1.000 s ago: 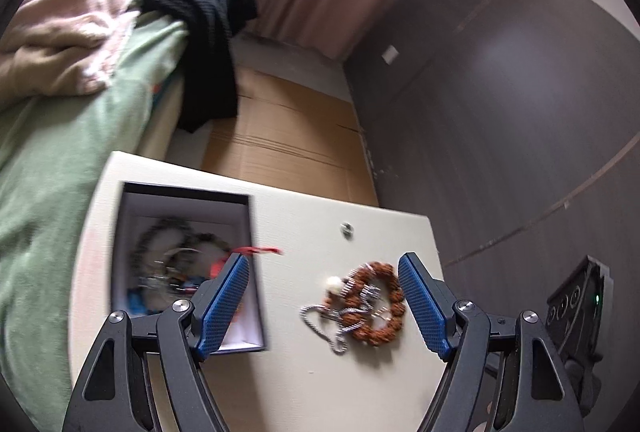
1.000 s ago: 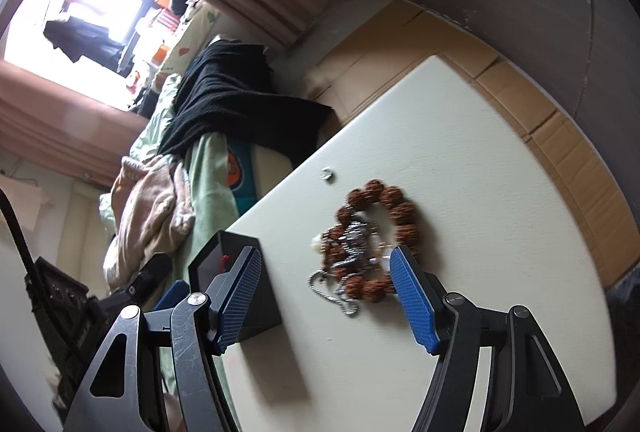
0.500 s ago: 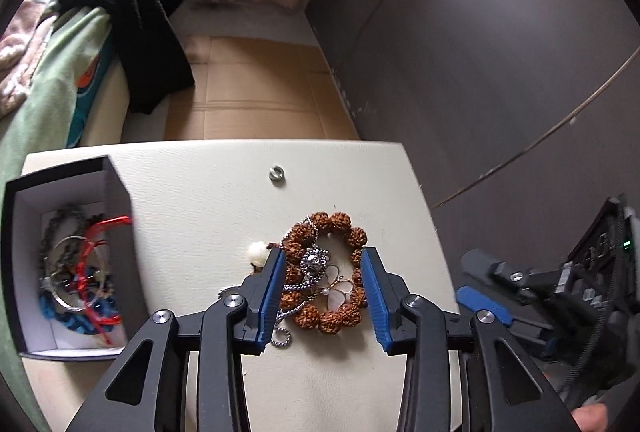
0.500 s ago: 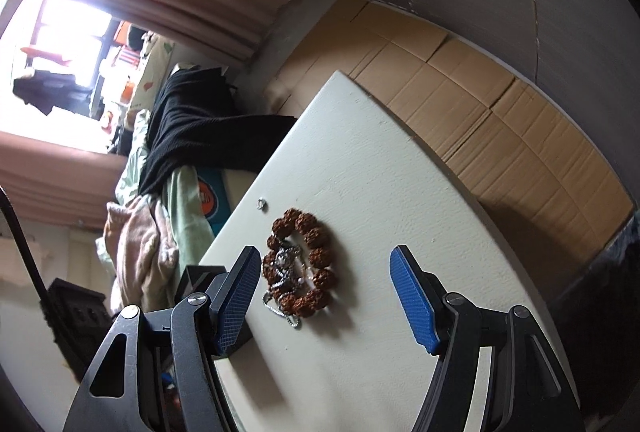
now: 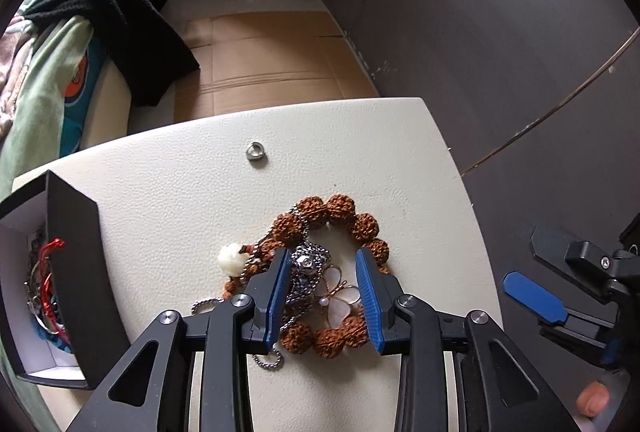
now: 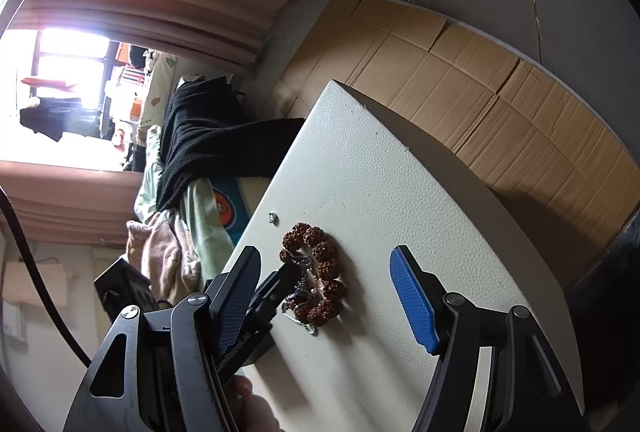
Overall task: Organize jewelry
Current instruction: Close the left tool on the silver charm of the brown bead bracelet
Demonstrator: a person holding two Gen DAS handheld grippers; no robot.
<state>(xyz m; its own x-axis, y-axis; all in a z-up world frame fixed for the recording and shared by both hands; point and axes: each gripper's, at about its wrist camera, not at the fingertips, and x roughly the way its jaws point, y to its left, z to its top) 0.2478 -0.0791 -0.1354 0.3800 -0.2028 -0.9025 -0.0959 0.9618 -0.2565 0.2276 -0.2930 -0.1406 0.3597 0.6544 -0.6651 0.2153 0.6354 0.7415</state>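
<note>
Two tongs over a pile of jewelry

Two tongs are near a white table (image 5: 168,200). On the far left of the left wrist view sits a black box (image 5: 76,272) with white inside. It holds red cord and other small pieces in a tangle. The box stands on the left edge of the table, well apart from the pile in the middle.

Next comes a small white bead (image 5: 231,259), just beside the left blue pad. The left tongs (image 5: 323,298) are low over the pile and partly open. Their two blue pads stand on each side of a silver chain (image 5: 306,274) and a pale butterfly charm (image 5: 336,298). The pads are not pressing on anything that I can see. A ring of bumpy brown beads (image 5: 362,226) lies around the chain and the charm, flat on the table. A small metal ring (image 5: 256,151) lies alone farther back on the table.

On the right, the right tongs (image 6: 326,298) are wide open and hold nothing. In their own view the brown beads sit between the two blue pads, closer to the left one. Brown cardboard (image 5: 264,52) covers the floor behind the table.
</note>
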